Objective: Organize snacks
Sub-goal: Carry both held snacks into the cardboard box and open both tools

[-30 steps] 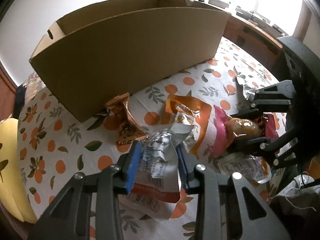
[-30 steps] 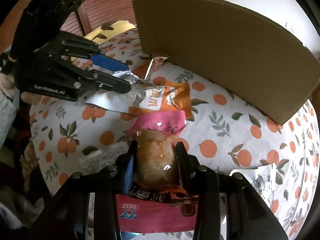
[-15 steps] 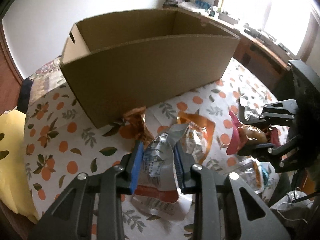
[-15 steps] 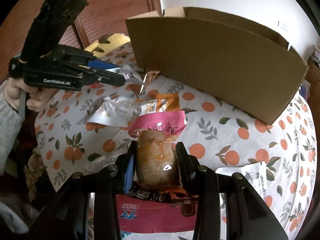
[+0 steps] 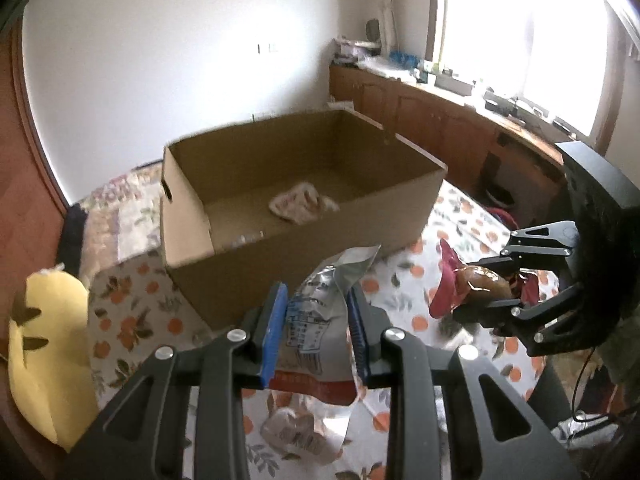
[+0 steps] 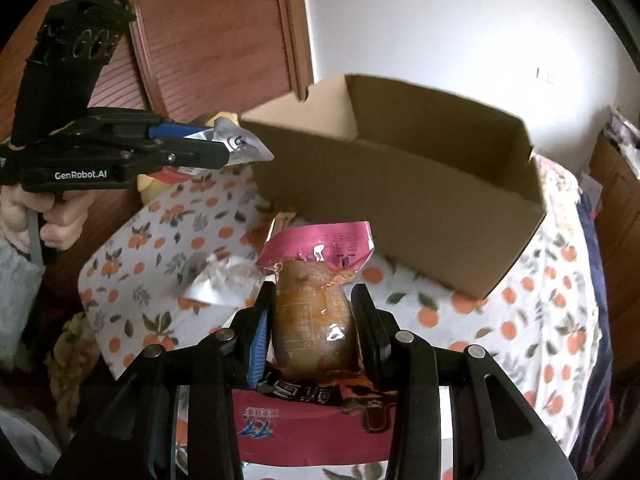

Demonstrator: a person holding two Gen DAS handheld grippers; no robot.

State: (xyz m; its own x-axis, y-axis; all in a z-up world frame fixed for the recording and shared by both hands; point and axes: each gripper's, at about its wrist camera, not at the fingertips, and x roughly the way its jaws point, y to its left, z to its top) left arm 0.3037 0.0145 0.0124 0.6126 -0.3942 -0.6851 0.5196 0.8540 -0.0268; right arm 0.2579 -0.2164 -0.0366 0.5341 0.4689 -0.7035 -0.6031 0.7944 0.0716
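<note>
My left gripper [image 5: 316,320] is shut on a silver snack packet [image 5: 320,320] and holds it in the air just short of the open cardboard box [image 5: 280,256]. A pale wrapped snack [image 5: 302,202] lies inside the box. My right gripper [image 6: 314,320] is shut on a pink packet with a brown snack [image 6: 314,312], raised above the table. In the right wrist view the left gripper [image 6: 224,152] holds the silver packet [image 6: 240,146] near the box's left end [image 6: 400,216]. In the left wrist view the right gripper [image 5: 480,288] holds the pink packet [image 5: 468,284] to the right.
The table wears a white cloth with orange fruit print [image 6: 520,320]. A silver packet [image 6: 224,284] lies on the cloth, and another snack [image 5: 296,432] lies below my left gripper. A yellow cushion [image 5: 44,344] sits at the left. A wooden door [image 6: 208,40] stands behind.
Both grippers have risen from the table with their packets. The left gripper now looks over the box rim into the box, and the orange packets have dropped out of sight.
</note>
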